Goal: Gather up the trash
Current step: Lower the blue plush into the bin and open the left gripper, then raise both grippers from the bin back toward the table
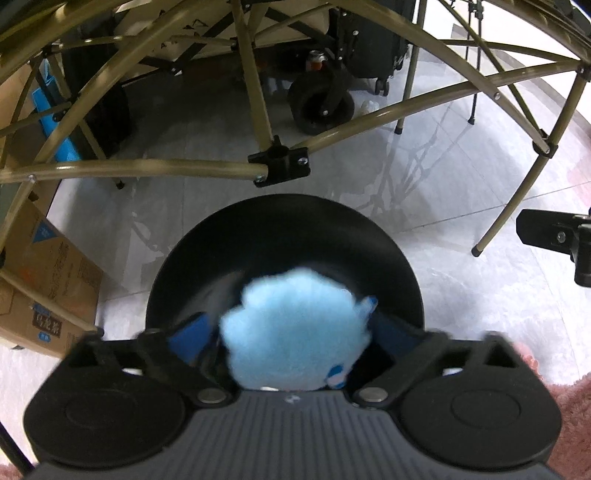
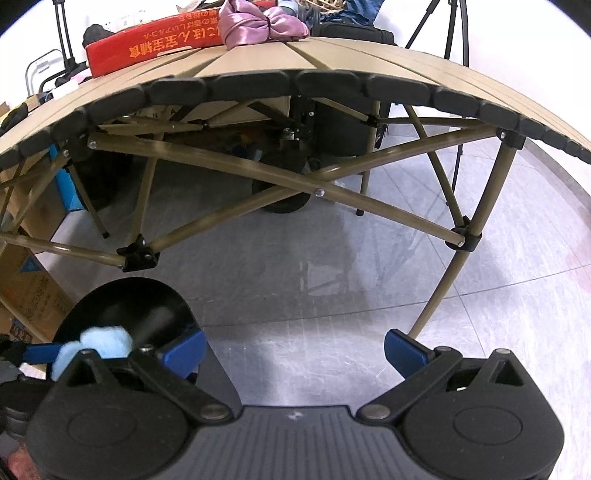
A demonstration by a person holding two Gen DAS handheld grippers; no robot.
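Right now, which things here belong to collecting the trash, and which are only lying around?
Job:
- light blue fluffy wad, between the open left gripper jaws
- black bin under it

Lying about:
- red box
- pink cloth
- folding table
- cardboard box

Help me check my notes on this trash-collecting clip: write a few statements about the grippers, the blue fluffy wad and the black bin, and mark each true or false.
1. The blue fluffy wad sits between the left gripper's fingers, over the black bin. True.
2. The right gripper holds a piece of trash. False: its jaws stand wide apart with only bare floor between them.
3. The black bin stands on top of the folding table. False: it sits on the floor, in front of the table's legs.
4. A red box lies on the table. True.
5. The left gripper's pads squeeze the wad tightly. False: the jaws stand wide open.
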